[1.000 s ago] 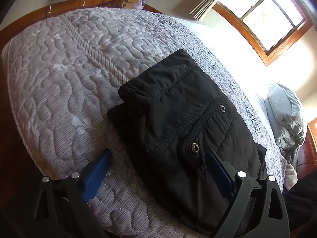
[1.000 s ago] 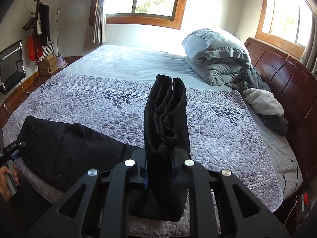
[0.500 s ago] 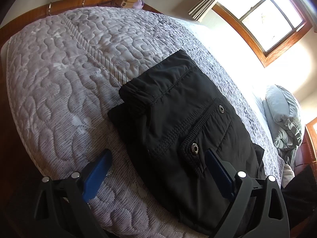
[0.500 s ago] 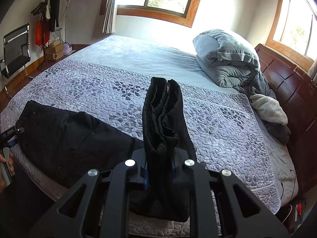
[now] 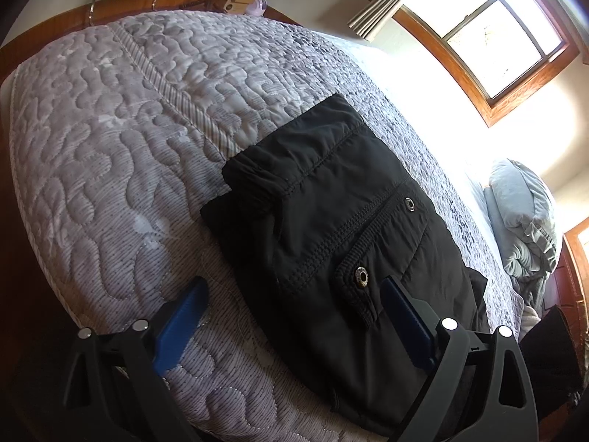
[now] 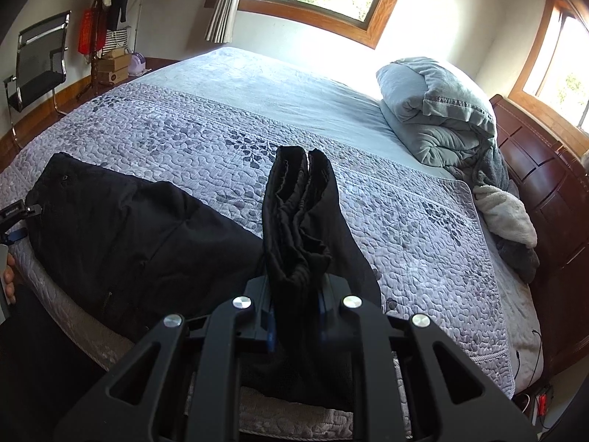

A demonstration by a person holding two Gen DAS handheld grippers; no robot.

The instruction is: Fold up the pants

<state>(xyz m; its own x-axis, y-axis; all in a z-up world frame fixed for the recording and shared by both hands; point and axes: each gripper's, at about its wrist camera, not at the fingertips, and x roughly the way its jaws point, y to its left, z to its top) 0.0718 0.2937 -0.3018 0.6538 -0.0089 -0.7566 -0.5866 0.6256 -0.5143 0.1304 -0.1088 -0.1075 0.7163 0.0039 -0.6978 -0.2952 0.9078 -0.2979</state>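
On the quilted bed (image 6: 423, 228), black pants (image 5: 349, 228), right tongs (image 6: 294, 316) clamped on their bunched end, left tongs (image 5: 294, 294) spread wide, holding nothing.

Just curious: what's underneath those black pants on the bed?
The black pants lie on a grey quilted bedspread, which shows all around them. Whatever lies directly beneath the fabric is covered.

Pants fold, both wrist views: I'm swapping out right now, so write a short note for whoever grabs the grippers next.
Right gripper: shut on the bunched leg end of the black pants, lifted above the bed.
Left gripper: open, empty, low over the waist end near the snap pocket.
Pants lie along the near edge of the quilted bedspread, waist end flat.
Done: leg end gathered and raised.
Left: carry it over to the waist end, lay it down, smooth the fold.
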